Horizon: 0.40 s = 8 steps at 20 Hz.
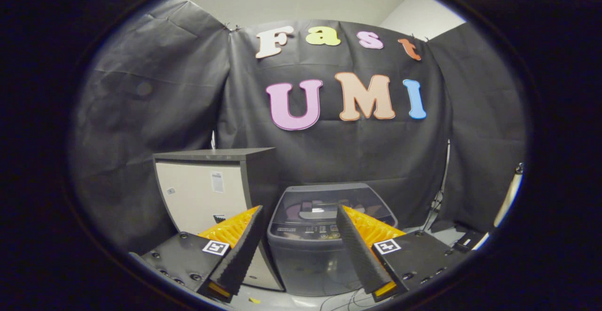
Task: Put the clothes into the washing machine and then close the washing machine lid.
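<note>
The tool (pixel 297 214) has its two fingers spread wide apart, and nothing is held between them. Just ahead, seen through the gap between the fingers, stands the washing machine (pixel 312 250). It is grey, and its dark see-through lid (pixel 329 203) is down on top. Beside the washing machine, beyond the left finger, stands a pale cabinet (pixel 207 193) with a dark top. Thin cables (pixel 343 299) lie on the floor under the right finger.
</note>
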Tool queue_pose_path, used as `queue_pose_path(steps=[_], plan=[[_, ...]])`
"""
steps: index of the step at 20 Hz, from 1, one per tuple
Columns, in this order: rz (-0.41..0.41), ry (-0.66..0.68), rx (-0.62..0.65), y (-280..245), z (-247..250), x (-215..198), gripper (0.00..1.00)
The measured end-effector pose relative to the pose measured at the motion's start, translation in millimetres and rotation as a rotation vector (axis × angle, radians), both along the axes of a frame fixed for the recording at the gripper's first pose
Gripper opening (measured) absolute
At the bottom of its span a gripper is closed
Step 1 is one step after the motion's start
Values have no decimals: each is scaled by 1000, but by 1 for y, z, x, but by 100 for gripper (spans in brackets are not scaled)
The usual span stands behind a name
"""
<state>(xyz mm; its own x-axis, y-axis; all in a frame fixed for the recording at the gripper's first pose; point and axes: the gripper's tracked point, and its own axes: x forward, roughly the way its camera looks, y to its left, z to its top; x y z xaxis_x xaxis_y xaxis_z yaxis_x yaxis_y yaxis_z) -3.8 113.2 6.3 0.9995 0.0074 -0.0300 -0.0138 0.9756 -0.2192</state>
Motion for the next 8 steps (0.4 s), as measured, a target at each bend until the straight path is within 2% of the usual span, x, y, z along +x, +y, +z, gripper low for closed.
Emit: queue_pose_path(steps=[8], plan=[[-36,-82,-44,-8,16,-1,96]])
